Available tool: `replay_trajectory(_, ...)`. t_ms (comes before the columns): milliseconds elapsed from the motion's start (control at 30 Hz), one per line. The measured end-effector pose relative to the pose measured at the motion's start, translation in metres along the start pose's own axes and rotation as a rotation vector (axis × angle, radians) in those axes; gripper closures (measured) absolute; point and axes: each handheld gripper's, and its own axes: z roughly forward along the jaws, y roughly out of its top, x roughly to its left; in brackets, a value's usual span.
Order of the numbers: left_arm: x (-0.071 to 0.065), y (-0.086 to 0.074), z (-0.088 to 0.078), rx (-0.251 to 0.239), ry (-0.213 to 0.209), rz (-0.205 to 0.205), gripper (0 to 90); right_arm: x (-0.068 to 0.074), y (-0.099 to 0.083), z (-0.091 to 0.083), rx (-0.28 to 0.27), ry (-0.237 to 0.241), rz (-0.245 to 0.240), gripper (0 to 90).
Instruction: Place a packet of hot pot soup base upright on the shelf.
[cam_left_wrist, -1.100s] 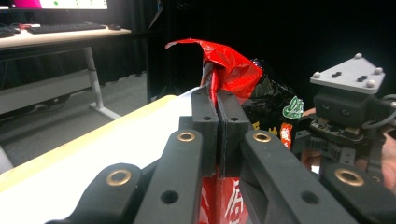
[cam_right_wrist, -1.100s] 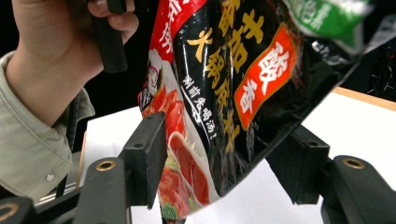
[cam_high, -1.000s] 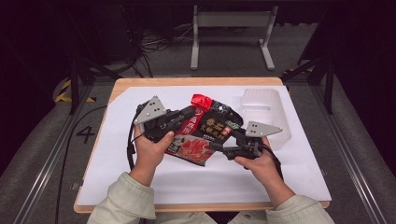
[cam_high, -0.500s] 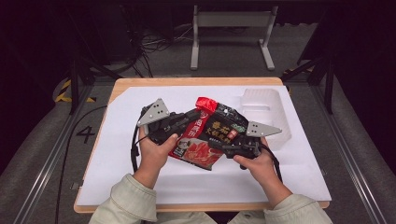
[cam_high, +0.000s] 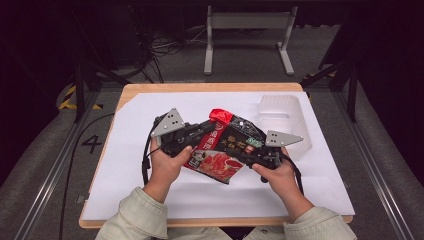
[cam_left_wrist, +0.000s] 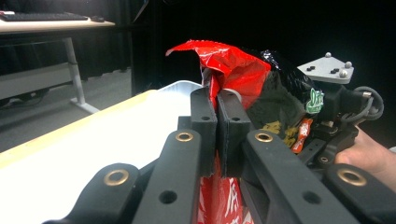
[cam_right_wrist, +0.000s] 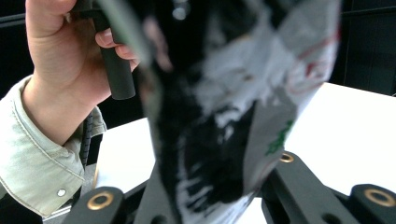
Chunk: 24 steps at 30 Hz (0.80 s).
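Note:
A red and black snack bag (cam_high: 225, 150) hangs just above the white sheet between both grippers. My left gripper (cam_high: 207, 131) is shut on the bag's left edge. In the left gripper view its pads (cam_left_wrist: 205, 112) pinch the red foil (cam_left_wrist: 243, 70) flat. My right gripper (cam_high: 239, 152) holds the bag's right side. Its jaws have just been closing, with the bag between them. In the right gripper view the blurred black and silver foil (cam_right_wrist: 224, 116) rises from between the jaws and hides the pads. The person's left hand (cam_right_wrist: 60, 70) shows behind it.
A clear plastic tray (cam_high: 282, 112) lies at the back right of the white sheet (cam_high: 125, 160), which covers a wooden table (cam_high: 200, 87). A grey metal stand (cam_high: 247, 30) and cables sit on the floor beyond the table.
The right gripper's jaws have come together on the bag's right side. The left gripper has kept its hold, and the bag has shifted only slightly.

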Motion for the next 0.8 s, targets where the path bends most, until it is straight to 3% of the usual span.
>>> replay_trajectory(267,0.002,-0.001,-0.001,0.003,-0.029,-0.004,82.1,-0.001,0.002,-0.003,-0.004,0.007,0.033,83.4)
replay_trajectory(400,0.006,-0.001,-0.004,0.013,-0.052,-0.028,75.8,-0.002,0.004,-0.007,-0.004,-0.018,0.019,84.2)
replay_trajectory(600,0.010,0.001,-0.013,-0.002,-0.054,-0.016,64.8,-0.002,0.006,-0.011,0.011,-0.043,0.020,84.2)
replay_trajectory(633,0.014,0.003,-0.019,-0.008,-0.075,-0.023,63.9,-0.002,0.007,-0.012,0.011,-0.045,0.018,84.2)
replay_trajectory(800,0.022,0.004,-0.032,0.017,-0.039,-0.018,60.7,-0.004,0.011,-0.020,0.003,-0.054,0.019,84.1)
